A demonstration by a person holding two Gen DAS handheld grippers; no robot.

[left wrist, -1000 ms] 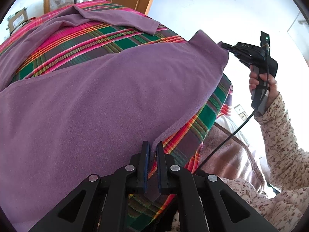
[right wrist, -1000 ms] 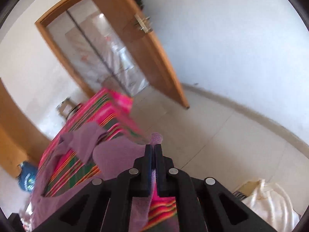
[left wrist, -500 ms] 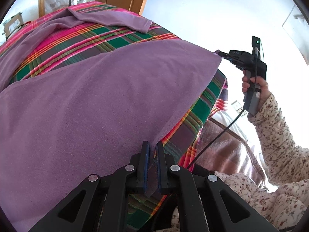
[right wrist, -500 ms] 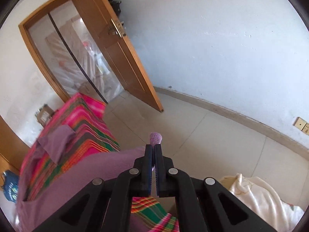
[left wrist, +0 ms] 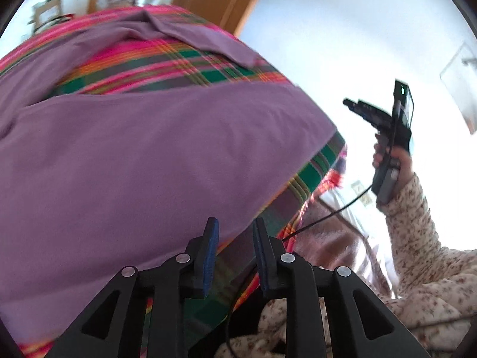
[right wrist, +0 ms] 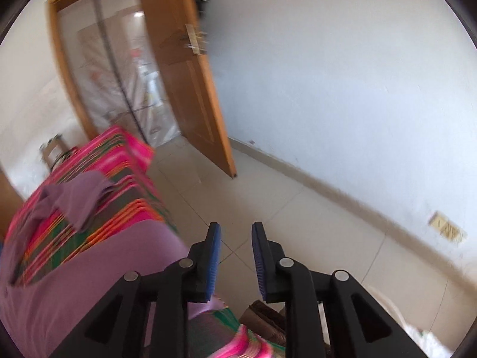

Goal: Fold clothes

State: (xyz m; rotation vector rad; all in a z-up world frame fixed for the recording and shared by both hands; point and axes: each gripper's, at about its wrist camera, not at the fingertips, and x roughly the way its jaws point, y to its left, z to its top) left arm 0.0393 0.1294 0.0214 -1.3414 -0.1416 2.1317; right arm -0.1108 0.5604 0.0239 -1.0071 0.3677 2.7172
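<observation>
A purple garment [left wrist: 143, 161] lies spread flat over a plaid pink and green cover [left wrist: 184, 68], with one sleeve [left wrist: 190, 35] folded across the far end. My left gripper [left wrist: 234, 238] is open just above the garment's near edge, nothing between its blue pads. In the right wrist view the same garment [right wrist: 89, 271] lies at lower left. My right gripper [right wrist: 235, 244] is open over the tiled floor, off the garment's corner. From the left wrist view, the right gripper [left wrist: 357, 109] is raised in a hand, clear of the cloth.
A wooden door [right wrist: 190, 89] stands open beyond the bed, with a plastic-covered doorway [right wrist: 119, 74] behind it. The white wall [right wrist: 342, 89] and tiled floor [right wrist: 268, 197] lie to the right. Brown and white cloth [right wrist: 268, 319] lies heaped below the bed's near corner. A floral sleeve [left wrist: 417, 223] reaches in.
Both grippers have opened and let go of the purple garment's corners. The cloth has dropped flat onto the cover, and the right gripper has lifted away from it.
</observation>
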